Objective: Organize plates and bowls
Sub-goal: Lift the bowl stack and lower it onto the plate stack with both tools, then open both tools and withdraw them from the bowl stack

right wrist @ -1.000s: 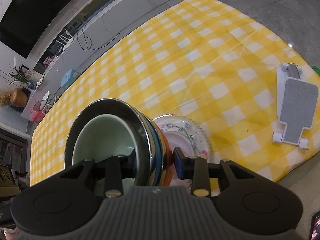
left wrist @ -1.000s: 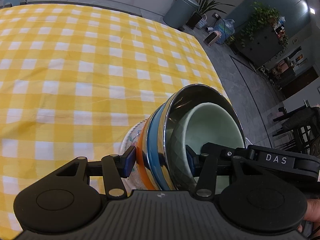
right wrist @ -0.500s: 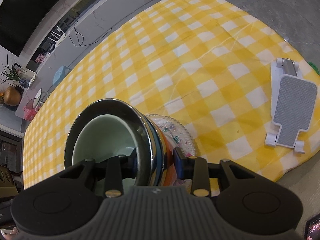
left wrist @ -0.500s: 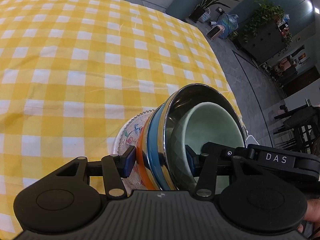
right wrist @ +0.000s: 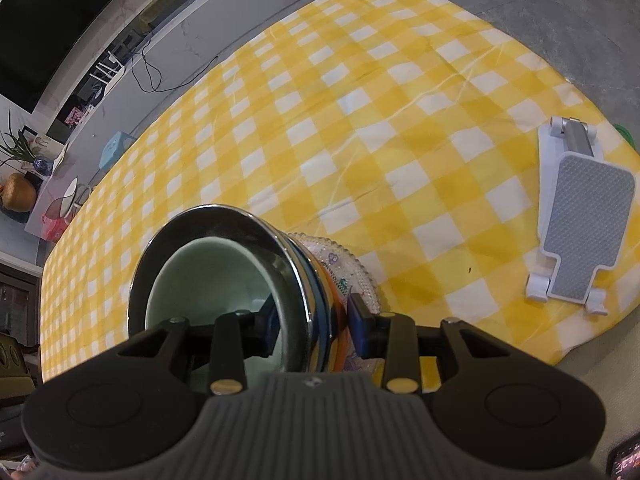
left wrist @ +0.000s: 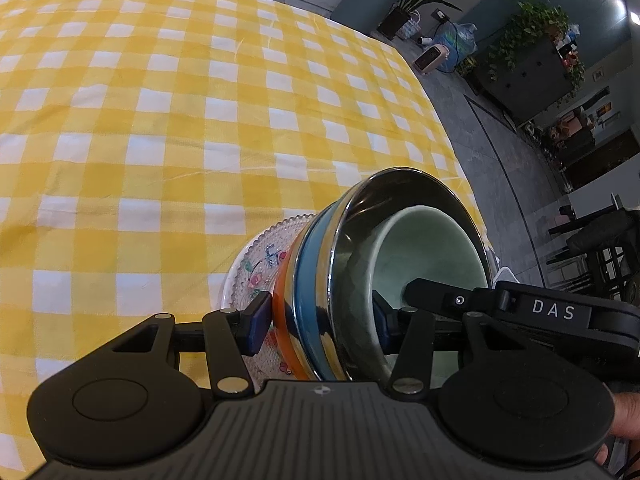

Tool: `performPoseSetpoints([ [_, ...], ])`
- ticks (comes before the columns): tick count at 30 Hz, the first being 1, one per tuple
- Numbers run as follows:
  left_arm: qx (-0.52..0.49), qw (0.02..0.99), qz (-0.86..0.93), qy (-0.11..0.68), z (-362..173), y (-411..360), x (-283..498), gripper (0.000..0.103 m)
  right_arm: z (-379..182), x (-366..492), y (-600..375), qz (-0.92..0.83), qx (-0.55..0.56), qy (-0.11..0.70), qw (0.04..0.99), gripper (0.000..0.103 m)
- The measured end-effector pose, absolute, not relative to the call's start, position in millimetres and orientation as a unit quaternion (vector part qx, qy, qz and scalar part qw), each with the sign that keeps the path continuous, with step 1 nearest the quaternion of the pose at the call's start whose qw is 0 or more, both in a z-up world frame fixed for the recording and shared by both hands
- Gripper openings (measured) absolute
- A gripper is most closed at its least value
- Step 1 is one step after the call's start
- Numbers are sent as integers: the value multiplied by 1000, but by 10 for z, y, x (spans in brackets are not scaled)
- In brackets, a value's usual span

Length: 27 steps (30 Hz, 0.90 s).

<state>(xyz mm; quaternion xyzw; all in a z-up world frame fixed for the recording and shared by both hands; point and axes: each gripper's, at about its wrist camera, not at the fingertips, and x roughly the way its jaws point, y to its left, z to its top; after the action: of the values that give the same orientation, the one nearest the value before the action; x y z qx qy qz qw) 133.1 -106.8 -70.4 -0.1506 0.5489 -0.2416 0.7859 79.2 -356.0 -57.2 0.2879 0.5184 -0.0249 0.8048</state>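
A nested stack of bowls is held between both grippers: a pale green bowl (left wrist: 424, 256) inside a steel bowl (left wrist: 360, 216), inside a blue bowl (left wrist: 310, 264) and an orange bowl (left wrist: 282, 300). A clear patterned glass plate (left wrist: 256, 264) lies under it. My left gripper (left wrist: 318, 320) is shut on one side of the stack's rims. My right gripper (right wrist: 314, 320) is shut on the opposite side; there I see the green bowl (right wrist: 208, 280), the steel bowl (right wrist: 224, 216) and the plate (right wrist: 348, 268). The stack is above the yellow checked tablecloth (left wrist: 160, 120) near its front edge.
A white and grey phone stand (right wrist: 580, 216) lies flat on the cloth at the right. The table's right edge (left wrist: 448, 128) drops to a grey floor with a bin (left wrist: 368, 0) and plants. A low cabinet (right wrist: 160, 40) runs behind the table.
Both grippers, still shut on the stack, have shifted over the cloth; the plate shows more from under the bowls, and the phone stand sits further right in the right wrist view.
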Motion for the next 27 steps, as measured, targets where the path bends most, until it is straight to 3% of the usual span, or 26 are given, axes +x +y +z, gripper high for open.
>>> performPoseSetpoints([
  [8, -150, 789, -238, 546, -684, -1075, 1316, 57, -563, 769, -3507, -20, 274, 513, 813, 38],
  [21, -158, 808, -225, 522, -396, -908, 1296, 57, -397, 653, -3495, -37, 233, 485, 842, 50],
  [27, -147, 832, -227, 485, -149, -821, 1129, 66, -216, 495, -3422, -39, 206, 458, 864, 54],
])
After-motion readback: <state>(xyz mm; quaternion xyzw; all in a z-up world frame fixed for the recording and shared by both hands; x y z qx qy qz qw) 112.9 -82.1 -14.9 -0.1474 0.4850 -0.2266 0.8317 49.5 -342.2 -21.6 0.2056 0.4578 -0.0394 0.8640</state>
